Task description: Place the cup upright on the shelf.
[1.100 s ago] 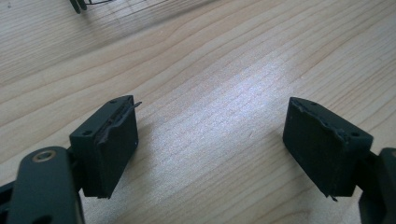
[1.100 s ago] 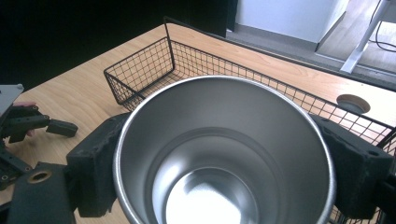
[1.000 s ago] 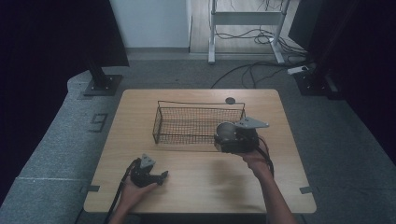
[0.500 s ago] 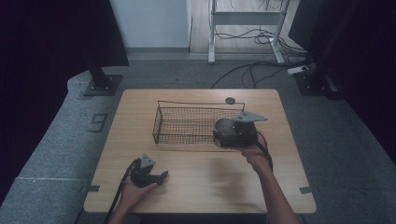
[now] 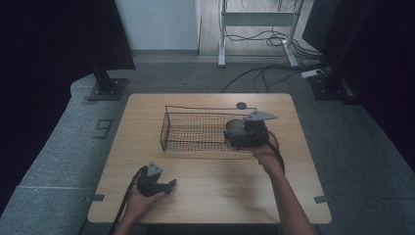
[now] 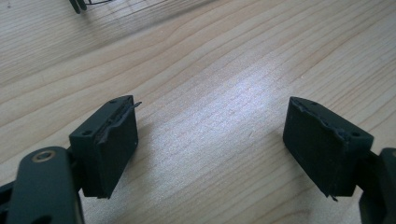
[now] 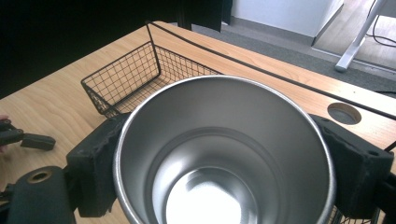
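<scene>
Steel cup, high view: the cup (image 5: 236, 129) sits clamped in the right claw (image 5: 240, 133), held over the right end of the wire basket (image 5: 195, 131), dark against the mesh.
Right claw, high view: its grey plate juts out above it; the hand (image 5: 264, 155) grips it from the near side, forearm running in from the bottom edge.
Basket, high view: black wire, long side across the wooden tabletop (image 5: 215, 196), set toward the far half.
Left claw, high view: the left claw (image 5: 169, 185) lies low on the tabletop near the front left corner, well apart from the basket, pointing right, with a hand (image 5: 137, 203) behind it and a cable trailing off the edge.
Hole, high view: a round hole (image 5: 241, 105) shows in the tabletop just beyond the basket's far rim.
Left claw view: the two black jaws stand wide apart, released, with bare pale wood between them; a corner of the basket (image 6: 93, 3) shows at the top edge.
Right claw view: the cup (image 7: 224, 158) opens toward the camera, its shiny inside and rim plain, a black pad pressed on either side of its wall.
Basket, right claw view: the basket (image 7: 135, 74) lies beyond and left of the cup; whether the cup touches the mesh cannot be told.
Hole, right claw view: the hole (image 7: 344, 113) sits right of the cup's rim.
</scene>
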Demonstrator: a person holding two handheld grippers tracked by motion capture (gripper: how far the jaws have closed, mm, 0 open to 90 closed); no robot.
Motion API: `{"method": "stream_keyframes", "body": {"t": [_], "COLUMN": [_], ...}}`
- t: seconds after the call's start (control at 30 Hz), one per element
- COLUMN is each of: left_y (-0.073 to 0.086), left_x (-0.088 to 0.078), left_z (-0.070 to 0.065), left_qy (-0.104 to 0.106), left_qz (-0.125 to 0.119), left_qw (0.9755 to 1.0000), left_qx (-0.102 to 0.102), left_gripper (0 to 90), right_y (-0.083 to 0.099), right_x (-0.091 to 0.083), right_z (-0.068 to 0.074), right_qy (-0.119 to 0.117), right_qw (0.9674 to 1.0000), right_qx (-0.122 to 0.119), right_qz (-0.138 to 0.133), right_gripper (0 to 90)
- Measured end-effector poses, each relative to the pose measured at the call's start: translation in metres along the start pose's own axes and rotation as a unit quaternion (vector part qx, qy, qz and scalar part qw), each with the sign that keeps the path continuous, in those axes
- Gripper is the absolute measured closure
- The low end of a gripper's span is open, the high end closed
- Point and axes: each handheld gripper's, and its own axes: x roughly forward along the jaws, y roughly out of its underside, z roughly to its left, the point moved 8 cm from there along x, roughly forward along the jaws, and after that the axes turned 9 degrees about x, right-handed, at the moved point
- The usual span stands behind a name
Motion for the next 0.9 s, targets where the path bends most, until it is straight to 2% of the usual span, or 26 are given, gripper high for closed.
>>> {"method": "stream_keyframes", "body": {"t": [0.23, 0.5, 0.9], "left_y": [0.000, 0.000, 0.000], "left_x": [0.000, 0.000, 0.000], "left_z": [0.000, 0.000, 0.000], "left_qy": [0.000, 0.001, 0.000], "left_qz": [-0.001, -0.001, -0.001], "left_qw": [1.0000, 1.0000, 1.0000], "left_qx": [-0.001, 0.000, 0.000], "left_gripper": [17.7, 17.7, 17.7], "right_y": [-0.005, -0.009, -0.012], "right_x": [0.008, 0.015, 0.022], "right_z": [-0.005, -0.014, -0.025], "right_qy": [0.003, -0.003, 0.001], "right_qw": [1.0000, 0.9999, 0.9997], "right_qx": [-0.002, 0.010, 0.019], "right_qz": [0.008, 0.012, 0.014], "right_gripper": [13.4, 13.3, 13.3]}}
